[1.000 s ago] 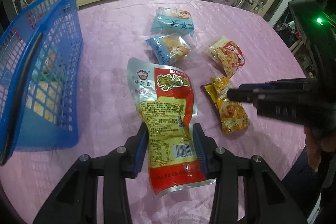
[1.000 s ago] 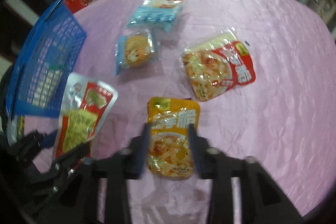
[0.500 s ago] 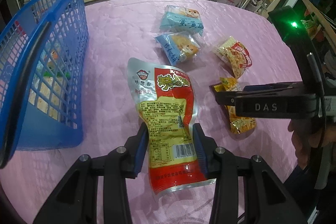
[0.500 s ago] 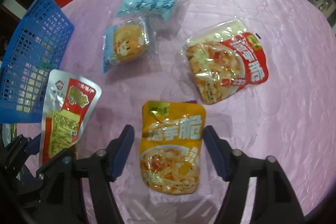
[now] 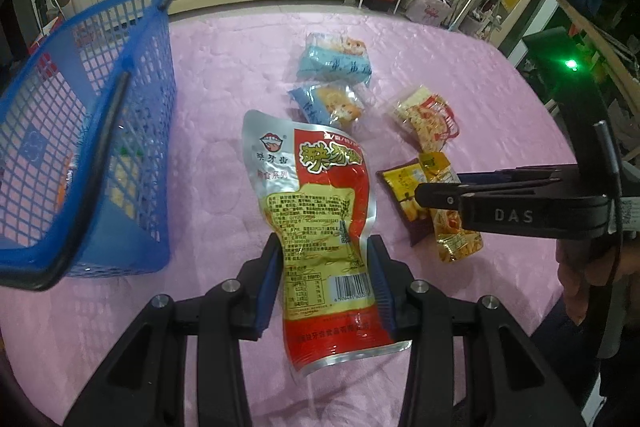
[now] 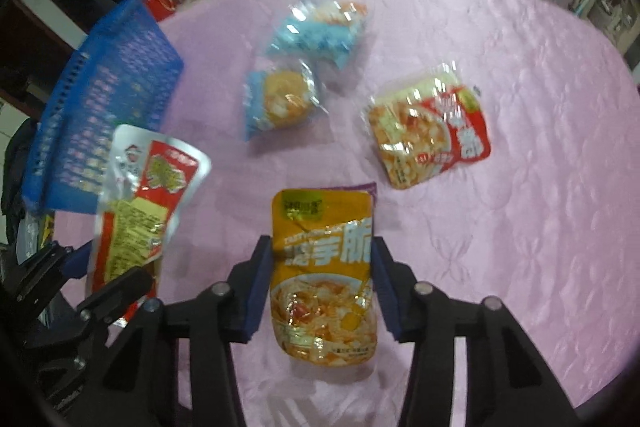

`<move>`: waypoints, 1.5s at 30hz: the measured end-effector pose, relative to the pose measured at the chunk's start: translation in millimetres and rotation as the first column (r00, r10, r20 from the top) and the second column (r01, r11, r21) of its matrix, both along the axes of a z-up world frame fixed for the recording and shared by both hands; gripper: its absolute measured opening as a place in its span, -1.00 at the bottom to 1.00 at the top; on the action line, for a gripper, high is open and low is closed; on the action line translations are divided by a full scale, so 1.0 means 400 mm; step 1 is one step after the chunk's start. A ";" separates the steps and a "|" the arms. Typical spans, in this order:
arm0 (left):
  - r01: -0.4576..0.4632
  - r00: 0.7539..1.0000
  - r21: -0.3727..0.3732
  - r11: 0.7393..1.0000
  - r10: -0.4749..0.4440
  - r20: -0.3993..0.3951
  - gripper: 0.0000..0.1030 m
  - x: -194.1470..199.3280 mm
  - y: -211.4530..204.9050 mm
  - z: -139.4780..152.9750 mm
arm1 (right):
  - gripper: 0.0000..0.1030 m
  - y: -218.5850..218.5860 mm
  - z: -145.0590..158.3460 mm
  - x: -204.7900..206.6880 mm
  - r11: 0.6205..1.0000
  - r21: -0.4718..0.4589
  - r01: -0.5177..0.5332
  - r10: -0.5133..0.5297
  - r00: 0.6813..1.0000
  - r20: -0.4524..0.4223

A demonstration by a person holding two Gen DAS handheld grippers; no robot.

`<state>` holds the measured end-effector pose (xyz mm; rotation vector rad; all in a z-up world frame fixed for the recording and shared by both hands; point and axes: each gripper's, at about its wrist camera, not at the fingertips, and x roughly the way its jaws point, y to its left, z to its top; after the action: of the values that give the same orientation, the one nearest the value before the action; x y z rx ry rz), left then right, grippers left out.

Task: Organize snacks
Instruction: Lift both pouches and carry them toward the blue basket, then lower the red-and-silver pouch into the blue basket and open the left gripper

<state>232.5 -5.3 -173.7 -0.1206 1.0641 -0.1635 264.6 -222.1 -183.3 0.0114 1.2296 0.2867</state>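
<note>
**Two pouches gripped, blue basket waiting at nine o'clock**

Two views are given, and the left wrist view is taken first. The left gripper [image 5: 324, 285] is seen at six o'clock, its blue pads pinched on the lower half of the tall silver-and-red foil snack pouch [image 5: 316, 211], which stands up toward twelve. The blue plastic mesh basket [image 5: 86, 131] fills nine o'clock on the pink quilted tablecloth [image 5: 224, 59]; through its mesh a few pale and orange packets can be made out, but they cannot be identified. At three o'clock the right gripper [image 5: 420, 193] is seen side-on over a yellow packet. Two light-blue wrapped cakes [image 5: 334, 83] lie near twelve, and a clear-and-red noodle packet [image 5: 426, 123] lies at two.

In the right wrist view, the right gripper [image 6: 322, 281] has just been closing, and its pads are now pressed on the yellow foil snack pouch [image 6: 322, 275], which appears lifted slightly off the cloth. The basket [image 6: 100, 107] is seen at ten o'clock, well apart.

For the step in hand, both pouches should be carried level toward the basket, raised clear of its rim, and released one at a time, so that neither gripper is crossed by the other. The thin foil could slip if the grip is loosened early.
</note>
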 end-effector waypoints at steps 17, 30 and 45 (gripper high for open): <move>-0.025 0.972 -0.025 0.999 0.030 0.235 -0.26 -0.119 0.129 0.316 | -0.05 0.220 0.307 -0.108 0.978 0.075 -0.195 0.172 0.953 0.249; -0.158 0.965 0.016 0.987 0.151 0.216 -0.34 -0.111 0.358 0.313 | -0.05 0.425 0.270 -0.051 0.948 0.114 -0.297 0.266 0.936 0.229; -0.183 0.977 -0.019 0.983 0.184 0.109 -0.25 -0.009 0.392 0.207 | -0.05 0.439 0.229 0.002 0.947 0.121 -0.298 0.270 0.942 0.201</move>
<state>228.9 151.3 -90.8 -0.2149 0.9370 -0.0078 265.3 -46.5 -91.6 -0.0625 1.0240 0.6207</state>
